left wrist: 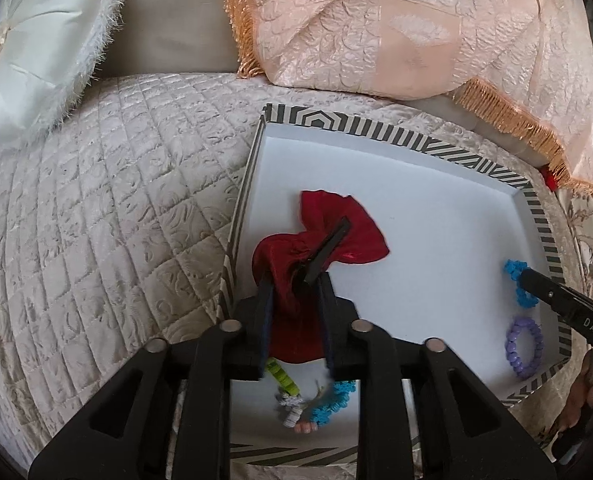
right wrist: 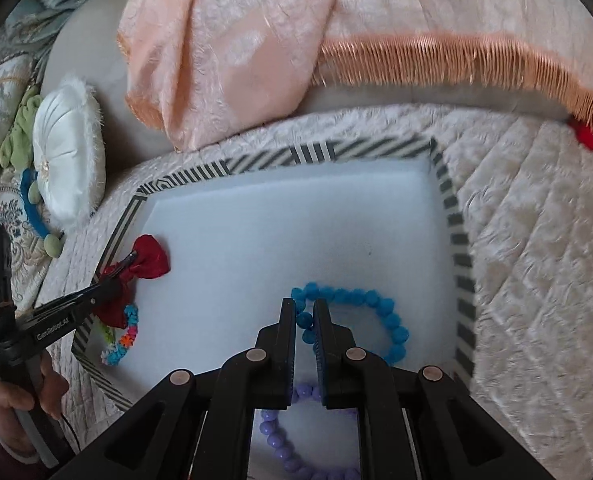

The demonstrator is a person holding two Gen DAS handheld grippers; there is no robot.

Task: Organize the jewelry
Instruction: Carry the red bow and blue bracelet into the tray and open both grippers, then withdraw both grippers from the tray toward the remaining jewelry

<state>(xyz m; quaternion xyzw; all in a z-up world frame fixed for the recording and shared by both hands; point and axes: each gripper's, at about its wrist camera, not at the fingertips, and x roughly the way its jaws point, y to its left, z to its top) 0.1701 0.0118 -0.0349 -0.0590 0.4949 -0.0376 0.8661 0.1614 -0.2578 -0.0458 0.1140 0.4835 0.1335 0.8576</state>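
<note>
Left wrist view: the left tool (left wrist: 296, 280) is clamped on a shiny red bow (left wrist: 320, 236), just inside the tray's (left wrist: 376, 122) left wall. A mixed bead bracelet (left wrist: 316, 400) lies below.

Right wrist view: the right tool (right wrist: 305, 320) pinches a blue bracelet (right wrist: 380, 312) by the tray's right edge, above a purple one (right wrist: 280, 440). A white cushion (right wrist: 70, 160) lies left on the bed.

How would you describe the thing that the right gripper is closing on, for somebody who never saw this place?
On the quilted bed lies a shallow white tray with a striped black-and-white rim. At its right side lies a bracelet of round bright blue beads. The purple bead bracelet beside it is paler and nearer the camera.
</note>
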